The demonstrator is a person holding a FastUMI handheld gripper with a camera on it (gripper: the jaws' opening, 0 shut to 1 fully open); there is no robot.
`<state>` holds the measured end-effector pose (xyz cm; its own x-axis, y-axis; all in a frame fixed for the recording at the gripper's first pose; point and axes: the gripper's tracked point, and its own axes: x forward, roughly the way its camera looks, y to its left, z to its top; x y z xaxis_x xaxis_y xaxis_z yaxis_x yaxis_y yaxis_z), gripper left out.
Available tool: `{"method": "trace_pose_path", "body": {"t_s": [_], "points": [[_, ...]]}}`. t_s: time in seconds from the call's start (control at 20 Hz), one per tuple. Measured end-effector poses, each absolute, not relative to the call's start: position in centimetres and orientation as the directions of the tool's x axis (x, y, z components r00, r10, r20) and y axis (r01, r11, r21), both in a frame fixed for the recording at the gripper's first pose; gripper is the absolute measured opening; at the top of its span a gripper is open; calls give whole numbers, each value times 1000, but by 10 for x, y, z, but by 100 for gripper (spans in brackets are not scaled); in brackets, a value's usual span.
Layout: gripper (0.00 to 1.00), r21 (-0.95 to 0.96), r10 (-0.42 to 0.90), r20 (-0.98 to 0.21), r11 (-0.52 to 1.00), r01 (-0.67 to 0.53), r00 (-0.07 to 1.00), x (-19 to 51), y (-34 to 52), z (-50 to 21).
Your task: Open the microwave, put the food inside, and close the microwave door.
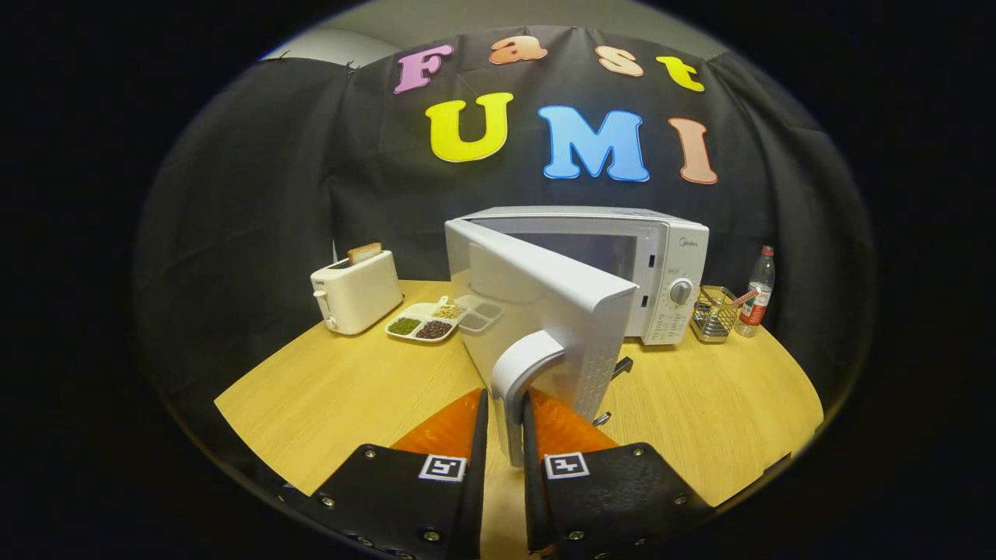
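Note:
A white microwave (pixel 661 257) stands at the back of the wooden table (pixel 342 397). Its door (pixel 545 311) is swung out toward me, roughly half open, showing the dark cavity behind it. My gripper (pixel 504 412) is shut on the door's curved white handle (pixel 520 369), one finger on each side of the handle's lower end. A white divided plate of food (pixel 426 320) with green, dark and pale portions lies left of the microwave, partly mirrored in the door's glossy face.
A white toaster (pixel 356 292) with a slice of bread sits at the back left beside the plate. Right of the microwave stand a wire basket (pixel 714 313) and a plastic bottle (pixel 758 292). The table's edge curves close on both sides.

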<state>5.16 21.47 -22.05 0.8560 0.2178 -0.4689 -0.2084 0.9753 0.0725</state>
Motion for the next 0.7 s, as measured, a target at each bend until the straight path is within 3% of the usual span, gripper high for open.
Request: {"method": "trace_pose_path", "body": {"t_s": [0.7], "points": [[23, 60, 247, -444, 967, -247, 861, 20, 295, -223]]}}
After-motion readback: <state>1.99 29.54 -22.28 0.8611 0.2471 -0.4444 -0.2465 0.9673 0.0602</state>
